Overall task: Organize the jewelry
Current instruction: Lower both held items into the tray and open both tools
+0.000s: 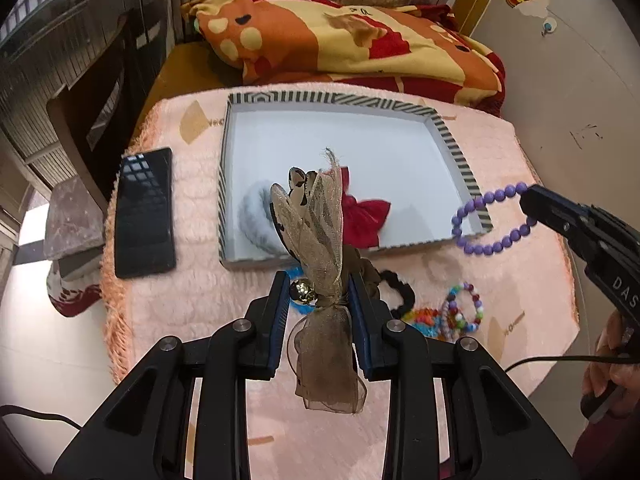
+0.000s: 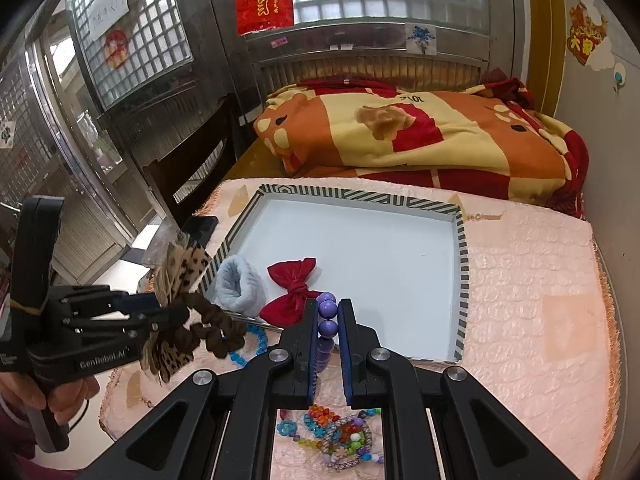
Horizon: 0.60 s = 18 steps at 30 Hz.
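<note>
We hold the left gripper (image 1: 318,300) pinched on a sheer brown gauze hair bow with a leopard-print centre and a small gold bell (image 1: 320,248), lifted above the near edge of the shallow white tray with a black-and-white striped rim (image 1: 460,160). Our right gripper (image 2: 329,320) is pressed tight on a purple round-bead bracelet (image 1: 492,220), which hangs in the air over the tray's near right corner. Inside the tray lie a fluffy pale blue scrunchie (image 2: 240,284) and a red velvet bow (image 2: 292,292), side by side near the front wall. The tray sits on a pink fuzzy mat (image 2: 528,280). On the mat in front of the tray lies a heap of multicoloured bead bracelets (image 2: 340,436); a black phone (image 1: 144,212) rests to the tray's left.
</note>
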Tool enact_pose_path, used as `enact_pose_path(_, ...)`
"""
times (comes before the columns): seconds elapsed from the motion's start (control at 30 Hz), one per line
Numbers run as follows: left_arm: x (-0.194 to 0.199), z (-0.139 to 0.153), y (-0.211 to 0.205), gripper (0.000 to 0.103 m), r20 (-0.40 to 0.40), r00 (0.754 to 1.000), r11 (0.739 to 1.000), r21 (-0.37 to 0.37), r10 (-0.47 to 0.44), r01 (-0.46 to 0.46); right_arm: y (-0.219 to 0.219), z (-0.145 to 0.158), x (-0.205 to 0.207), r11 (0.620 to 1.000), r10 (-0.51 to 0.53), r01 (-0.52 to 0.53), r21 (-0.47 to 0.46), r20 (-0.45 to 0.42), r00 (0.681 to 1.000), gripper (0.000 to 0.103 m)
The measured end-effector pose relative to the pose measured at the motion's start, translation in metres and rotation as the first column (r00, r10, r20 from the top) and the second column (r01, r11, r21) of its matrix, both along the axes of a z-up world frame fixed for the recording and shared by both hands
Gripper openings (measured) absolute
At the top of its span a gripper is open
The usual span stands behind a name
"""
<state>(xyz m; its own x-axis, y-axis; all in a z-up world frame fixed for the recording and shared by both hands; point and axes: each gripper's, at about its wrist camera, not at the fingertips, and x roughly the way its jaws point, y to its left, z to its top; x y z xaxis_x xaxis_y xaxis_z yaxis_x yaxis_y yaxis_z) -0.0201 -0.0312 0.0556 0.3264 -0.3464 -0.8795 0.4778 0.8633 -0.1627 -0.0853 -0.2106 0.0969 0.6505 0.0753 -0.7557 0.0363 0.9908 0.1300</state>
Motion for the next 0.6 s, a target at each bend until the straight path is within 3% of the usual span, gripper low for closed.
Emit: enact_pose_path(0.6,0.044,0.002,-0.020,0.028,0.051,0.998,0.997,0.057,0.045,-0.048,-0.017,-0.010,0.031,1.000,0.024,-0.024,-0.015,-0.041,0.999,0.009)
